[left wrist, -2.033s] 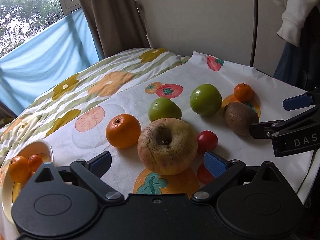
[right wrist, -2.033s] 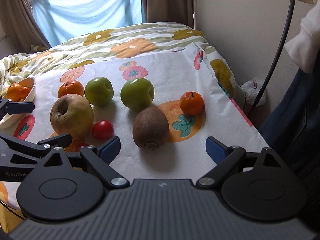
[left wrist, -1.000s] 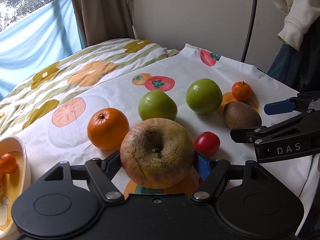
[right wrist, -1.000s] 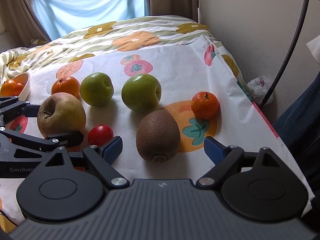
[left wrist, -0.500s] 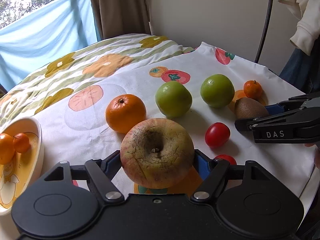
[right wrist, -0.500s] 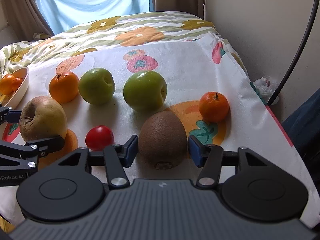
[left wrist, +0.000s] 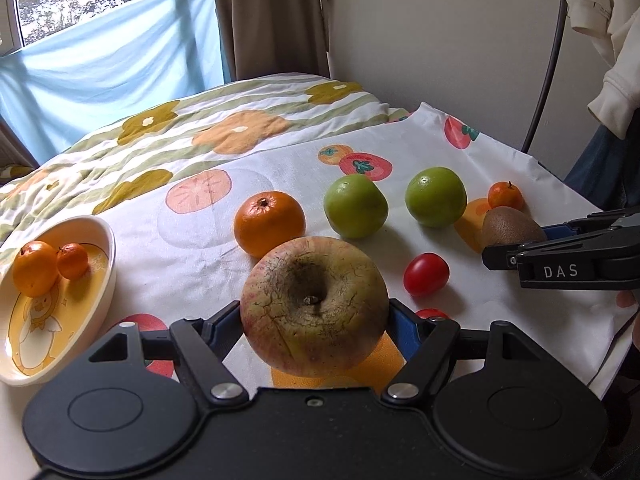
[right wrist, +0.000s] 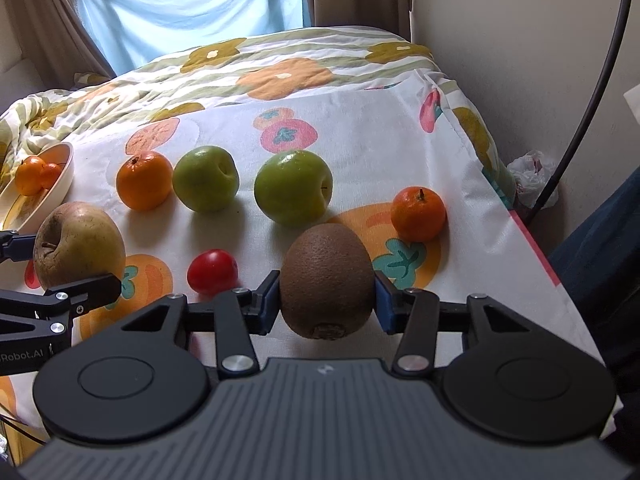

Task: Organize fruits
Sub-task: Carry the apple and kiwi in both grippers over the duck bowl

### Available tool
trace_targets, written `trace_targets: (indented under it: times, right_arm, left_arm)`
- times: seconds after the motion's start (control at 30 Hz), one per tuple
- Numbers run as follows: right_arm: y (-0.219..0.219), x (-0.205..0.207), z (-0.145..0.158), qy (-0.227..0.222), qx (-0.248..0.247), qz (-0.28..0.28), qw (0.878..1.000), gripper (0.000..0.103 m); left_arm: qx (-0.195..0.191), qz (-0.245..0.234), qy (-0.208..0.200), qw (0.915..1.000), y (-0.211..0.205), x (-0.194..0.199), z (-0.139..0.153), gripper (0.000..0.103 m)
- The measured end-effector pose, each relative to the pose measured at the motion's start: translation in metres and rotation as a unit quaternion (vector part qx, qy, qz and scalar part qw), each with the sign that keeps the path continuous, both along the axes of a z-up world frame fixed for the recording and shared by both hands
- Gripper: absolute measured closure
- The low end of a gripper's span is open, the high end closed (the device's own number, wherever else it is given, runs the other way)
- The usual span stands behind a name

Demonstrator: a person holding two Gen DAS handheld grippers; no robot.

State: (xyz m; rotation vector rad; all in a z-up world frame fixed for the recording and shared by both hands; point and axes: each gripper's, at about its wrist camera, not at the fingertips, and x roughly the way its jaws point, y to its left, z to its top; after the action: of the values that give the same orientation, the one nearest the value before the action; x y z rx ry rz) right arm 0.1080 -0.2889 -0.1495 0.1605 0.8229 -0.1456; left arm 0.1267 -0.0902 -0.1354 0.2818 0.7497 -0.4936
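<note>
At the far left a cream bowl (left wrist: 100, 280) stands on the fruit-printed cloth (left wrist: 192, 248), and two small oranges (left wrist: 34, 268) lie inside it, touching each other. Next to the right, the left gripper (left wrist: 314, 328) has its jaws clenched on a big wrinkled apple (left wrist: 314, 308); the blue pads press its two sides, and the apple seems lifted a little above the cloth. Behind it lie an orange (left wrist: 269, 229) and then two green apples (left wrist: 355, 205), the second one (left wrist: 435, 196) more to the right. A red cherry tomato (left wrist: 426, 274) lies in front of them, apart from the other fruits, and a second red one (left wrist: 431, 313) shows just behind the left gripper's right finger. Further right, the right gripper (right wrist: 326, 300) has its jaws just closing, and they now grasp the brown kiwi (right wrist: 326, 280) on both sides. The kiwi is low over the orange print of the cloth; I cannot tell if it touches it. At the far right a small mandarin (right wrist: 418, 214) rests on the cloth near the kiwi, not touching it.
</note>
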Motion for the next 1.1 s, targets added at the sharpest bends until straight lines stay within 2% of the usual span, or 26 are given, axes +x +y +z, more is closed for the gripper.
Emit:
trace_targets:
  times: [0.3, 0.53, 0.87, 1.1]
  right_arm:
    - [0.015, -0.018, 0.041, -0.017, -0.003, 0.046, 0.999, 0.041]
    - [0.043, -0.021, 0.074, -0.030, -0.002, 0.095, 0.995, 0.041]
    - [0.121, -0.003, 0.103, -0.050, 0.010, 0.150, 0.987, 0.041]
    - [0.177, 0.027, 0.101, -0.044, 0.007, 0.163, 0.986, 0.041]
  left_arm:
    - [-0.024, 0.052, -0.015, 0.9982, 0.015, -0.027, 0.037, 0.024]
    - [-0.034, 0.111, -0.039, 0.9925, 0.048, -0.042, 0.072, 0.024]
    - [-0.033, 0.176, -0.047, 0.9826, 0.123, -0.037, 0.097, 0.024]
    - [-0.022, 0.192, -0.045, 0.9800, 0.175, -0.014, 0.095, 0.024]
